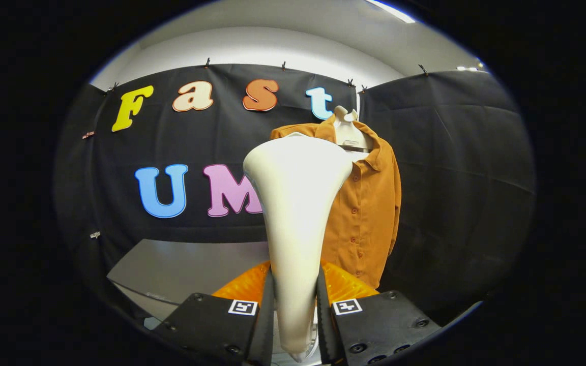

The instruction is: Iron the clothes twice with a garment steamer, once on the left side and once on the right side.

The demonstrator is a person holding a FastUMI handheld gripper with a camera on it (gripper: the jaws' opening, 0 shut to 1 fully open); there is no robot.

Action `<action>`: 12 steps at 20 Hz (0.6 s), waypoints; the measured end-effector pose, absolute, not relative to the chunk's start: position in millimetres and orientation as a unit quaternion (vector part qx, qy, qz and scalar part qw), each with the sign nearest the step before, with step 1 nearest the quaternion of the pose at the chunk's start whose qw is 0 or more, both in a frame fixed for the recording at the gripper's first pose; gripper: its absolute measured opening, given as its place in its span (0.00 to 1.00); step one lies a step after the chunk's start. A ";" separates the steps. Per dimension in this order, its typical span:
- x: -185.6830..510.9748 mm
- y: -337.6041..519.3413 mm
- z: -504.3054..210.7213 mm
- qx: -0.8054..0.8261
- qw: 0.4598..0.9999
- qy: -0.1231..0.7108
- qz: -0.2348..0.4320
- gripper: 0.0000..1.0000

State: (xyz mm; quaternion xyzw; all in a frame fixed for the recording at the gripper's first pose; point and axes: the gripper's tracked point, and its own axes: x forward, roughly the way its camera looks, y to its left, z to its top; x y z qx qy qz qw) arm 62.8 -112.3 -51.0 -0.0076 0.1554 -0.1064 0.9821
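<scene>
Claw (295, 305): both fingers closed on the handle of the garment steamer (295, 203), which stands upright between them, head up.

Steamer: pale, glossy, narrow at the handle, flaring to a broad rounded head; its near face hides part of the garment.

Shirt (367, 203): rust-orange, collared, buttoned down the front, hung on a pale hanger (348, 133) beyond the fingers and slightly to their right, against the black cloth wall (456, 168).

Step, as judged: carry the head to the shirt. Advice: keep the grip firm, hold the head square to the fabric, start high on one side and draw down slowly.
</scene>
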 end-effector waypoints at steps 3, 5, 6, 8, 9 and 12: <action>87.3 -141.3 -59.9 -0.004 0.982 0.163 -0.098 0.39; 103.1 -155.9 -67.2 0.001 0.981 0.170 -0.091 0.39; 111.1 -162.6 -70.7 0.002 0.981 0.173 -0.089 0.39; 128.6 -173.0 -78.4 0.004 0.981 0.178 -0.083 0.39; 135.2 -175.3 -81.6 0.003 0.981 0.180 -0.079 0.39; 157.2 -184.1 -93.5 0.003 0.979 0.191 -0.069 0.39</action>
